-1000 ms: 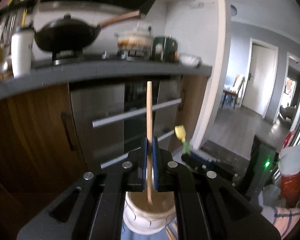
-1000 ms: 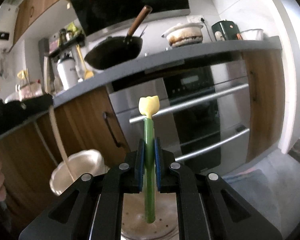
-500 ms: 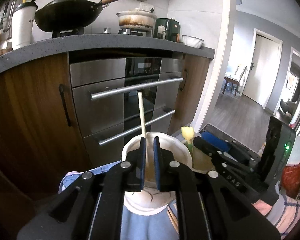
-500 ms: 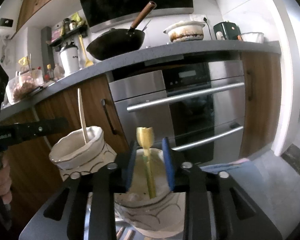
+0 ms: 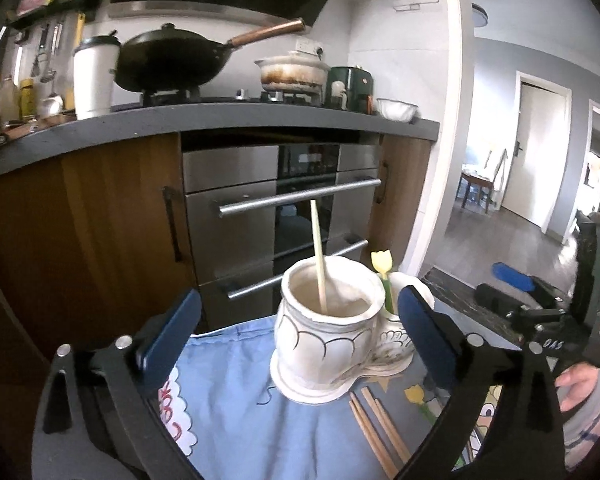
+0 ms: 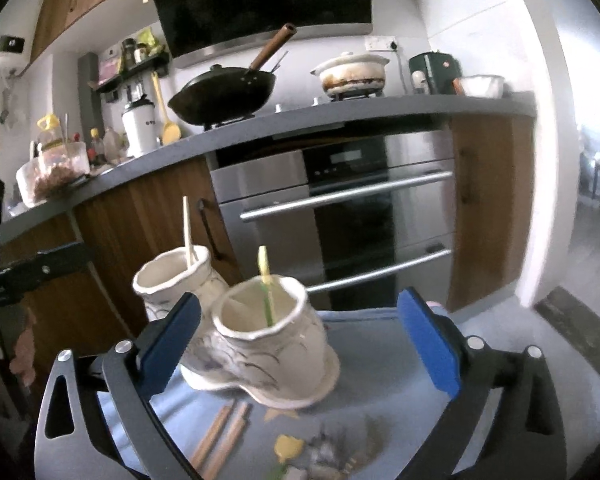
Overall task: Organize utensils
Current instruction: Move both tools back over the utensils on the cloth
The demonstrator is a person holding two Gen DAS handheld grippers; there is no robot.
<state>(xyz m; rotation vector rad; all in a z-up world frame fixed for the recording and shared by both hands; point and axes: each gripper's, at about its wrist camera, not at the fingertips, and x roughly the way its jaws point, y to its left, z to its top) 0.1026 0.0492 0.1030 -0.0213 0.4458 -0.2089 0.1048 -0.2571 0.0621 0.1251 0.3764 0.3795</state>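
Left wrist view
- Left gripper: jaws opening, spread wide, nothing pressed between the pads; the left-hand holder sits in the gap without touching either pad.
- Left-hand holder: white ceramic cup on a blue cloth, at about 12 o'clock from the gripper, near.
- Pale chopstick: standing in that cup, long axis almost upright, top tipped slightly toward 11 o'clock.
- Tulip-topped stick: standing in the right-hand holder, at about 1 o'clock, mostly hidden behind the first cup and the right pad.
- Loose chopsticks: a pair lying flat on the cloth at about 5 o'clock from the cups, long axis running from 11 to 5 o'clock, lower ends cut off by the gripper frame.
- Right gripper: seen only in part at 3 o'clock, with a hand behind it; its jaws cannot be made out here.

Right wrist view
- Right gripper: jaws opening, spread wide, empty; the nearer holder lies between the pads at 12 o'clock, apart from both.
- Tulip-topped stick: upright in that cup, leaning slightly toward 11 o'clock.
- Farther holder: at 10 o'clock, touching the nearer one, carrying the pale chopstick.
- Loose chopsticks: at 7 o'clock, below the cups; judged the likely next pick, roughly equally near both grippers.
- Yellow object: on the cloth at 6 o'clock, blurred, possibly another tulip stick; cannot tell.
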